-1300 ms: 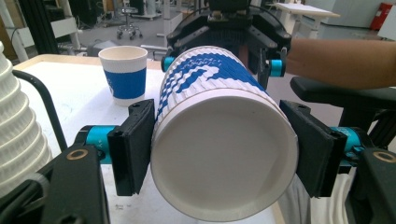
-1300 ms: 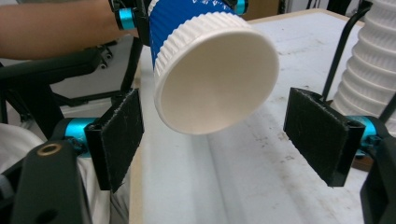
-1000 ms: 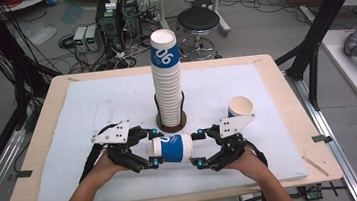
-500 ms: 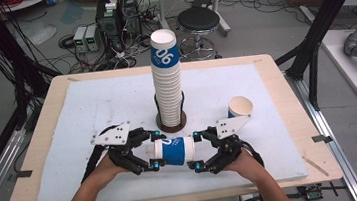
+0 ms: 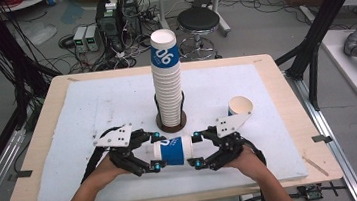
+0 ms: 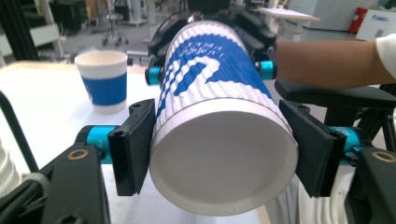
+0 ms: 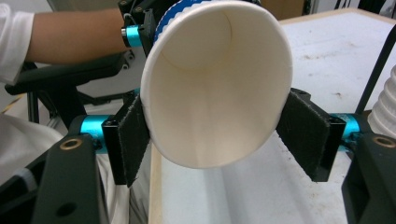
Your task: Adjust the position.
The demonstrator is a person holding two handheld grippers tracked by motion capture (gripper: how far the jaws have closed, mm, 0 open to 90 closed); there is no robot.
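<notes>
Holding one blue-and-white paper cup [image 5: 174, 150] sideways between both grippers, above the white mat [image 5: 92, 109] near the front edge of the desk [image 5: 45, 94], just in front of the tall cup stack [image 5: 167, 81].

- left gripper [image 5: 154, 152]: fingers [image 6: 133, 144] clamped on the cup's closed base end; left gripper view looks straight at the white bottom disc.
- right gripper [image 5: 197, 150]: fingers [image 7: 303, 140] around the open mouth end. One pad touching the rim; the other looks slightly off the wall in the right gripper view, so cannot tell if really clamped.
- Single upright cup [image 5: 240, 107] standing toward the right edge, well apart from the held one.
- Stack sitting in a dark round holder [image 5: 171, 126] at desk centre.

Risks, judged from this pose:
- Thin paper, two opposing grips. Squeezing at the mouth end likely ovalises the rim, may crease it.
- Pulling apart or twisting out of sync could tear or buckle the wall.
- Loose right grip plus tapered wall: cup may slip toward its narrow end and drop onto the mat.
- Stack close behind; any forward swing could clip it and topple it.
</notes>
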